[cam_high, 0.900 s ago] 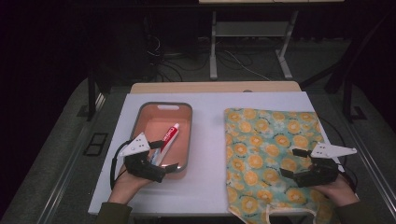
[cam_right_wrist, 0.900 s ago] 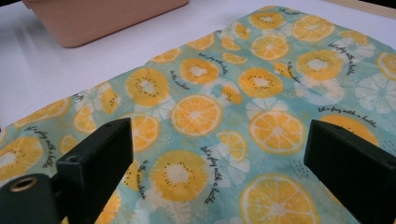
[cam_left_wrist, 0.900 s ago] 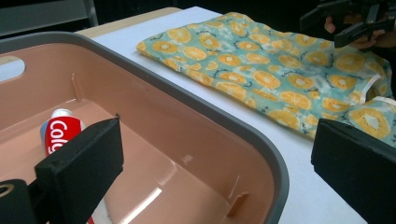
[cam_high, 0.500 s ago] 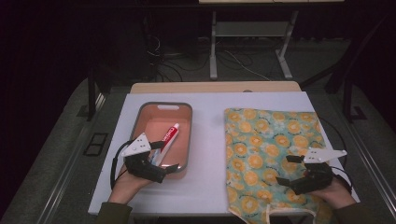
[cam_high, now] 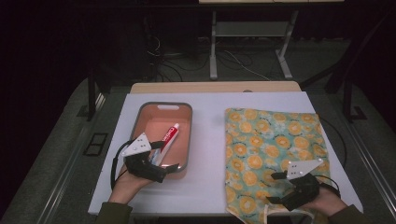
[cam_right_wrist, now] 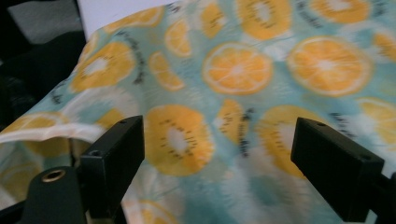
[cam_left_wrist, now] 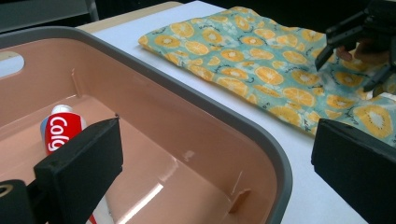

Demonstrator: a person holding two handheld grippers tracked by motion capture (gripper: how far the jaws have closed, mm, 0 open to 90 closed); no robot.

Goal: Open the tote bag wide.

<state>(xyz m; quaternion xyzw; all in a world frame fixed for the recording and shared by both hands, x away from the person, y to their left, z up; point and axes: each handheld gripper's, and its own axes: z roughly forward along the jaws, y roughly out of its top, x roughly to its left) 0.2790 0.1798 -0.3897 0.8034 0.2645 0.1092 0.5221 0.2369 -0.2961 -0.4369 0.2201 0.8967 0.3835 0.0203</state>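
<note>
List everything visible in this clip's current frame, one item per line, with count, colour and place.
tray: one, salmon pink with grey rim, left half of the board.
toothpaste tube: one, red and white, lying inside the tray.
fabric bag: one, teal with orange-slice print, flat on the right half.
board: one, white, on the table.
left gripper: one, black, fingers open at the tray's near rim.
right gripper: one, black, fingers open over the bag's near end.
</note>
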